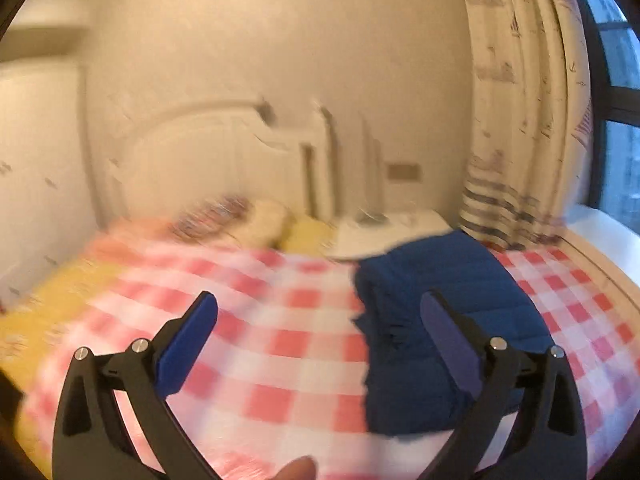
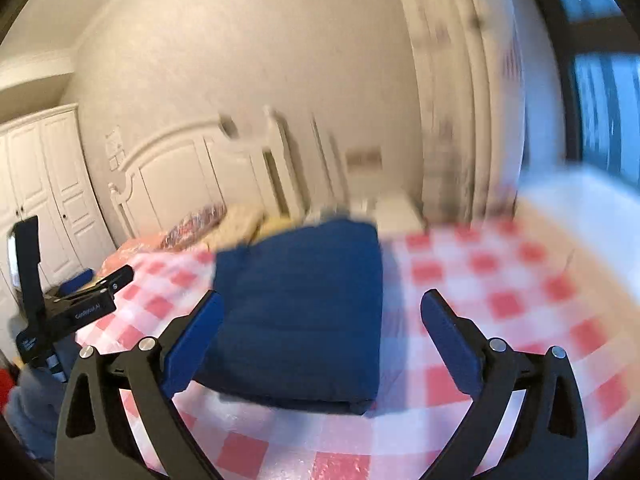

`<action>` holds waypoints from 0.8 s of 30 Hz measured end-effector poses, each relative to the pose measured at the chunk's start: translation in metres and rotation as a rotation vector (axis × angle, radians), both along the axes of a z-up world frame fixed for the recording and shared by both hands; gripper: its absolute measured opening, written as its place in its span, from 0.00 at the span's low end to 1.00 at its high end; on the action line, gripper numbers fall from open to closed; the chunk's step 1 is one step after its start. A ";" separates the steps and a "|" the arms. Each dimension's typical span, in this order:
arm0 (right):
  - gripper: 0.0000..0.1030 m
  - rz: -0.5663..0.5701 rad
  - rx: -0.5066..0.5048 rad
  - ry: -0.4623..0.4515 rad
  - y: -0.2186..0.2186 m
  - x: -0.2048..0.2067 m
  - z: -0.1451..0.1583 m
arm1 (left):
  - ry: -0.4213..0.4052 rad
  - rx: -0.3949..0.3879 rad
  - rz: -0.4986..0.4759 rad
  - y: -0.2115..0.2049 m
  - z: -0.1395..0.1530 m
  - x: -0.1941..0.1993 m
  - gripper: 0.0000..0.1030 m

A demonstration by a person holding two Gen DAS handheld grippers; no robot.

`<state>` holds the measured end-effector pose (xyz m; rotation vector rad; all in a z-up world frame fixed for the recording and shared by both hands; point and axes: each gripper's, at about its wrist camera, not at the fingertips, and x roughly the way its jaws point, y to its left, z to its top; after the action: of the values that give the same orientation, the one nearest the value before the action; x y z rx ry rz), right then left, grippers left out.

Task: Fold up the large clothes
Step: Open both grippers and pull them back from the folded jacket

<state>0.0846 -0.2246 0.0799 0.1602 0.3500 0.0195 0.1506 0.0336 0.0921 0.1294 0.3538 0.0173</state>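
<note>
A dark blue garment (image 2: 304, 316) lies folded into a thick rectangle on the red and white checked bed cover (image 2: 500, 280). In the left wrist view the garment (image 1: 452, 320) lies to the right, partly behind the right finger. My left gripper (image 1: 320, 312) is open and empty, above the checked cover (image 1: 280, 340). My right gripper (image 2: 320, 312) is open and empty, just above the near part of the folded garment. The left gripper (image 2: 96, 280) also shows in the right wrist view at the far left. Both views are blurred.
A white headboard (image 2: 192, 176) and pillows (image 2: 240, 216) stand at the far end of the bed. A yellow sheet (image 1: 52, 300) shows at the left. A white bedside table (image 1: 384, 232), curtains (image 1: 520, 120) and a window (image 1: 620, 160) are at the right. White wardrobe doors (image 2: 40, 184) stand at the left.
</note>
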 end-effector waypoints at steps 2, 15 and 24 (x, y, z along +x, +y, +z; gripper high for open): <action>0.94 -0.006 -0.078 -0.016 0.015 -0.023 0.009 | -0.031 0.019 0.016 -0.008 0.010 -0.028 0.98; 0.94 -0.027 -0.066 0.051 0.031 -0.058 -0.046 | 0.017 -0.038 -0.083 -0.029 -0.025 -0.094 0.98; 0.94 -0.017 -0.089 0.014 0.038 -0.065 -0.041 | 0.018 -0.060 -0.100 -0.025 -0.026 -0.096 0.98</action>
<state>0.0198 -0.1862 0.0385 0.0756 0.3629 -0.0138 0.0546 0.0089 0.0657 0.0874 0.3652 -0.0929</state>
